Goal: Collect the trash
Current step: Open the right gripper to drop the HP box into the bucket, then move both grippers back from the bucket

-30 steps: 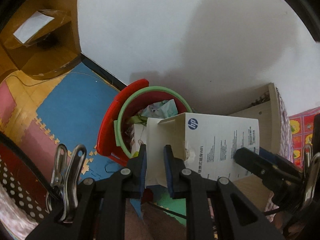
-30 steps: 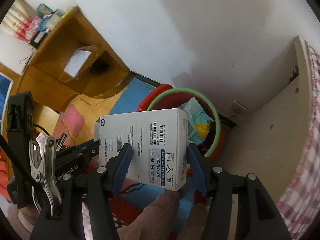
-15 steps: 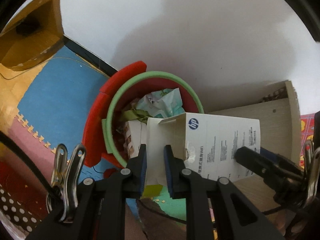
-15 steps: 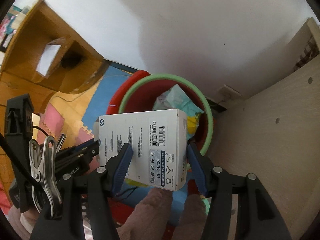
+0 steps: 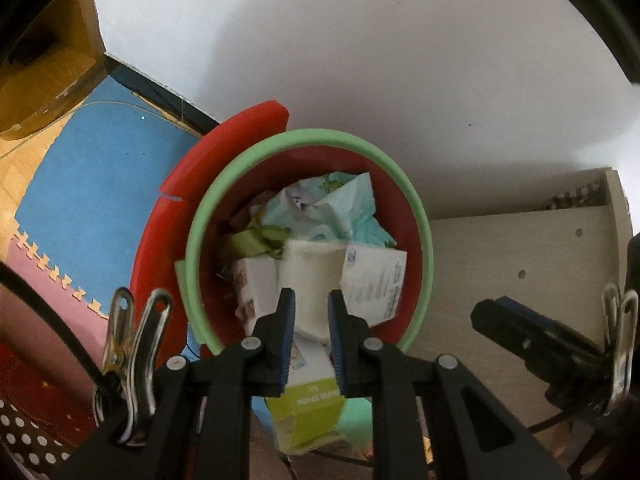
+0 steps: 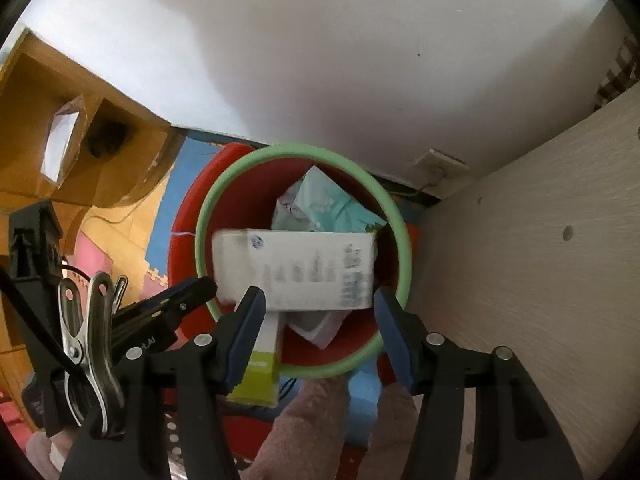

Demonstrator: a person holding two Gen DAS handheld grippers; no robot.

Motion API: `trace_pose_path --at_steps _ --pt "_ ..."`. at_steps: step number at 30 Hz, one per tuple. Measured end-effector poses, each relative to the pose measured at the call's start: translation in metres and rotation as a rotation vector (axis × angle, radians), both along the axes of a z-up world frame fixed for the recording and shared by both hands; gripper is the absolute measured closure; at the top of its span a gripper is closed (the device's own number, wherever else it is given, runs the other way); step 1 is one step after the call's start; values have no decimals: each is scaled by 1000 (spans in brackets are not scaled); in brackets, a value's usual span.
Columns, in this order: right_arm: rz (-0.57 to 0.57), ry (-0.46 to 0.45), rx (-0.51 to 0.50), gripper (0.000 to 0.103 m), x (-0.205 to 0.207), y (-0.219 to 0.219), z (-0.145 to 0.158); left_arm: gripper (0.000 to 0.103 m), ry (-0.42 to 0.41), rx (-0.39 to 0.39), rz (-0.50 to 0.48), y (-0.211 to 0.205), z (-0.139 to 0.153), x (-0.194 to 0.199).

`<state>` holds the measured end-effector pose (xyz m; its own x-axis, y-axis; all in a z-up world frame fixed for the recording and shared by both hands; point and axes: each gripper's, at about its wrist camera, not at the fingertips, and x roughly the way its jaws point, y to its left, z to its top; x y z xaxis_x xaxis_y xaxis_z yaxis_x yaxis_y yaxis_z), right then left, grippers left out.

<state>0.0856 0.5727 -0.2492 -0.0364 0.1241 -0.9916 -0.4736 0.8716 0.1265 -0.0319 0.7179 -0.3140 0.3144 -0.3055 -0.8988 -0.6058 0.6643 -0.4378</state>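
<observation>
A red trash bin with a green rim (image 5: 304, 140) (image 6: 300, 152) stands on the floor against the wall, holding crumpled wrappers and paper (image 5: 340, 208). The white HP box (image 6: 296, 270) is blurred in the right wrist view, over the bin's mouth and free of both grippers; in the left wrist view it lies in the bin (image 5: 340, 276). My left gripper (image 5: 311, 304) is a little open just above the box. My right gripper (image 6: 318, 304) is wide open over the bin's near rim. A white and lime green carton (image 6: 260, 372) (image 5: 308, 408) sits outside the bin's near rim.
A light wooden panel (image 5: 520, 260) (image 6: 520, 240) stands close on the right of the bin. A brown wooden desk (image 6: 80, 128) stands to the left. Blue and pink foam mats (image 5: 88, 192) cover the floor. A wall socket (image 6: 440, 164) sits behind the bin.
Both grippers moved in over the bin and opened. The HP box left their hold and dropped into the bin.
</observation>
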Motion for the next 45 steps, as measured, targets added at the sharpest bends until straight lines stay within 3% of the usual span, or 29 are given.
trace_pose_path --at_steps 12,23,27,32,38,45 --pt "40 -42 26 45 -14 -3 37 82 39 88 -74 -11 35 0" --pt "162 -113 133 45 -57 -26 120 80 56 196 -56 -39 117 -33" --pt "162 -131 198 45 -68 -45 152 80 30 190 -52 -55 151 -40" --pt "184 -175 263 45 -79 -67 194 79 -2 276 -72 -81 201 -47" --pt "210 -220 297 45 -91 -92 223 71 -28 321 -77 -111 243 -54" --pt "205 -256 320 45 -97 -119 240 68 -24 358 -83 -144 265 -60"
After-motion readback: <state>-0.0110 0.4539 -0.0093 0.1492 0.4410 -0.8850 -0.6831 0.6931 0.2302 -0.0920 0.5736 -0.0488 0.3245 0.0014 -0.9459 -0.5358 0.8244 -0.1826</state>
